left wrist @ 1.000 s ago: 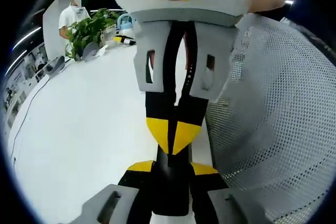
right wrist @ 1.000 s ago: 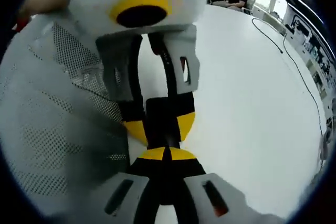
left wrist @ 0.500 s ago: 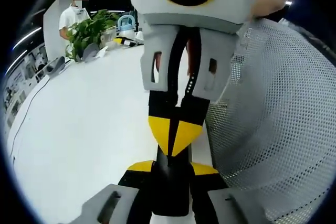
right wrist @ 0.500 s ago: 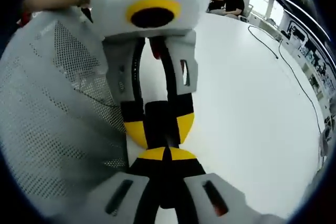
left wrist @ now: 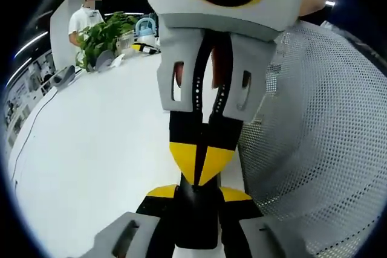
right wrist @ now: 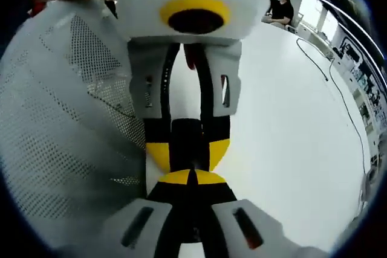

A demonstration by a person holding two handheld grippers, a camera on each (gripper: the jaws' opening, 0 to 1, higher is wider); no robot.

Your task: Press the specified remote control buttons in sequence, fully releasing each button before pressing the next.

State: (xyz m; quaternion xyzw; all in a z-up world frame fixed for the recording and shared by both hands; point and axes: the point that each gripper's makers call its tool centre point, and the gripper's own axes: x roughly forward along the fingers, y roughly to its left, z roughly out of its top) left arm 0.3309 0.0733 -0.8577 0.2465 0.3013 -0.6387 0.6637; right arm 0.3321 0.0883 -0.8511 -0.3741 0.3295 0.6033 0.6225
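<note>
**Closed tip meeting a held remote**

The left gripper (left wrist: 198, 193) clasps a slim black bar, judged to be the remote (left wrist: 196, 216), between its parted yellow tips. The right gripper (left wrist: 199, 161), its tips pinched together and empty, meets the bar's end head-on. No button can be made out.

For a clean press, push straight along the right gripper's line, steady the bar with the left gripper, then lift fully clear.

The left gripper view adds a plant (left wrist: 103, 34) far beyond the tips. The right gripper view adds a cable (right wrist: 338, 77) across the table (right wrist: 290, 119).
</note>
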